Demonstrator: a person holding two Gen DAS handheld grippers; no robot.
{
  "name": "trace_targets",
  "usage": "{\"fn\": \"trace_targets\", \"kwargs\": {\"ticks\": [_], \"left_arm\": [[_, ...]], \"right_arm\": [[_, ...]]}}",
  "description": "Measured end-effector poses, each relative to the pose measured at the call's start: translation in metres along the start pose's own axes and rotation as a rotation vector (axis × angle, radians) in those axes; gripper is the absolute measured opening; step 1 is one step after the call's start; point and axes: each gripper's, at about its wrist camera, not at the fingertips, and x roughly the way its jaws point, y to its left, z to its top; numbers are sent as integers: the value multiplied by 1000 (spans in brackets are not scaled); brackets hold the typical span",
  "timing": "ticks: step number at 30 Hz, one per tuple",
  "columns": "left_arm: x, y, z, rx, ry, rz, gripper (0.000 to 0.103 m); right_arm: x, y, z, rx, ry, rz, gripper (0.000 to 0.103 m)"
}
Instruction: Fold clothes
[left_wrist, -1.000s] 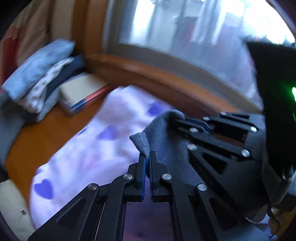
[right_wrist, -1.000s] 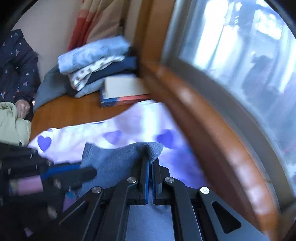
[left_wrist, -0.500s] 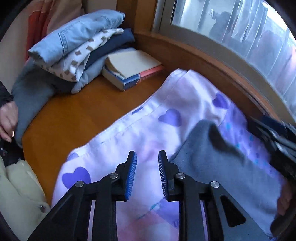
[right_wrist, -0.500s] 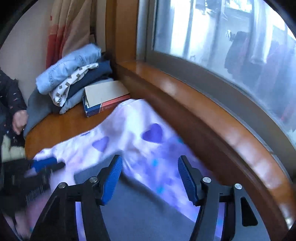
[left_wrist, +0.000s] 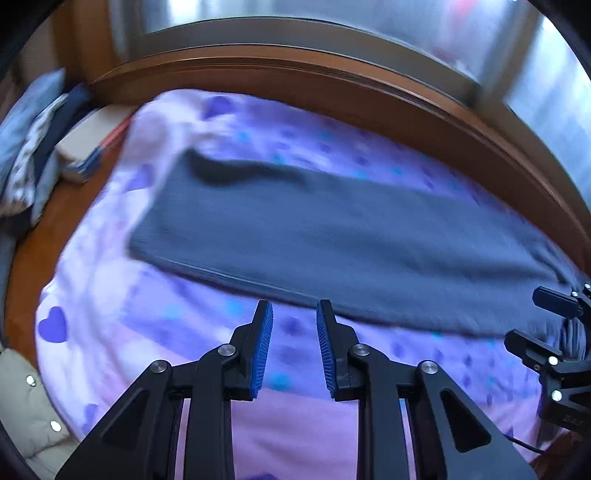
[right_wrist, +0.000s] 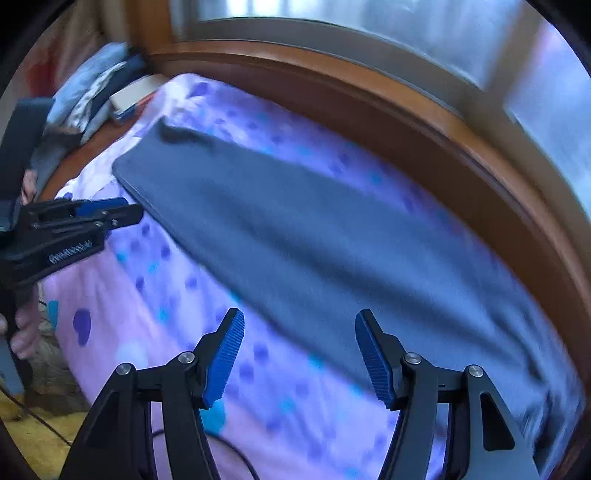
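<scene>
A grey garment (left_wrist: 332, 236) lies flat as a long folded strip on a purple heart-print sheet (left_wrist: 110, 314). My left gripper (left_wrist: 294, 314) hovers open just short of the strip's near edge, with nothing between its blue pads. My right gripper (right_wrist: 300, 325) stands wider open above the same near edge of the grey garment (right_wrist: 314, 240), also empty. Each gripper shows in the other's view: the right gripper (left_wrist: 546, 321) by the strip's right end, the left gripper (right_wrist: 129, 214) by its left corner. Both views are motion-blurred.
A stack of folded clothes (left_wrist: 33, 147) and a book (left_wrist: 88, 147) sit at the far left on the wooden ledge. A wooden window sill (left_wrist: 332, 85) runs behind the sheet. A pale padded jacket (left_wrist: 26, 406) lies at the lower left. A person's hand (right_wrist: 22, 332) holds the left tool.
Both grippers were shut on the grey garment's edge, then opened and let it go. They have pulled back, and the garment now lies flat on the sheet.
</scene>
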Motion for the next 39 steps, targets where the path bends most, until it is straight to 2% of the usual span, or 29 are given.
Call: {"fn": "trace_targets", "kwargs": {"ticks": [7,17,25,31,34,39], "left_arm": [[-4,-68,-18,135,24,-57,24],[-31,-154,-41,206,-13,-70,24],[-41,-253,-89,251,2,-105,25],[-44,-311,-125,288,38,-152,24],[-51,-331,-136,334,49,-157,25],[-66,-338,-141,357,59,-217,24]], "right_arm": [[-31,-41,-54,142,-12,-45,62],[-77,-99,-131,215,-79,-70,62],[-117,-170,-218,268,-103,-125,62],[-133,-235,-278,350,-102,-189,62],[-132,-267,-304,427,-91,-210,62],[-121,-314,-333,545,-69,-239,62]]}}
